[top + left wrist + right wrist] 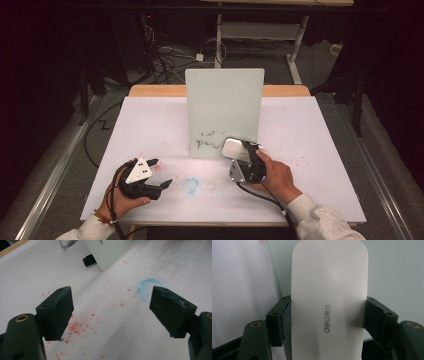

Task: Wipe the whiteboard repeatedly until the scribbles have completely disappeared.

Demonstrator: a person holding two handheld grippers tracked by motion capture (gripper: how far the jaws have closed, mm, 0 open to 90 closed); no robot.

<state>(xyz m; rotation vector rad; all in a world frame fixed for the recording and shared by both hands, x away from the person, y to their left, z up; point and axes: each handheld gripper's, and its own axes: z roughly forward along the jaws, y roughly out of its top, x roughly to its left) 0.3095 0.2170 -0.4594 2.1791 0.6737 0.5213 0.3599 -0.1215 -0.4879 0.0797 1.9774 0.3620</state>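
A pale whiteboard (225,110) stands upright on the white table (310,135), with black scribbles (206,141) near its bottom edge. My right gripper (240,151) is shut on a white "deli" eraser (233,148), held at the board's lower right, just right of the scribbles. In the right gripper view the eraser (329,277) is clamped between both jaws of that gripper (328,317), with the board (392,270) close behind it. My left gripper (162,172) rests at the table's front left, open and holding nothing (111,307).
A faint blue ring mark (191,185) (147,288) lies between the hands. Red specks (77,326) dot the table near the left gripper. The board's black foot (88,260) shows at its base. Cables and desk legs lie on the floor beyond the table.
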